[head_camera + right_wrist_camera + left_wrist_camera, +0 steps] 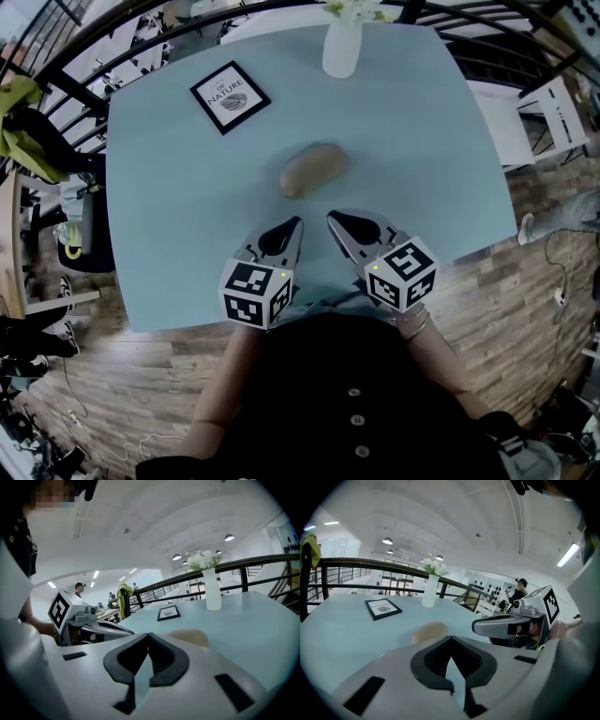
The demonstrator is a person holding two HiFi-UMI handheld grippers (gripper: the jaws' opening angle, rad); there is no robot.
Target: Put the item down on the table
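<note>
The potato (pixel 314 170) is lying free on the table (pixel 169 187), just beyond the left hand-held gripper (pixel 296 225) and the right hand-held gripper (pixel 332 219). Both are being held pressed together and empty, the placing apparently done.

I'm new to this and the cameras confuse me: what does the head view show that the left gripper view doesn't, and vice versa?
Only the head view: the wooden floor and the person's dark buttoned top. Only the left gripper view: the ceiling lights. Both: the blue table, framed picture, white vase, the tan item lying on it, and the right claw.
</note>
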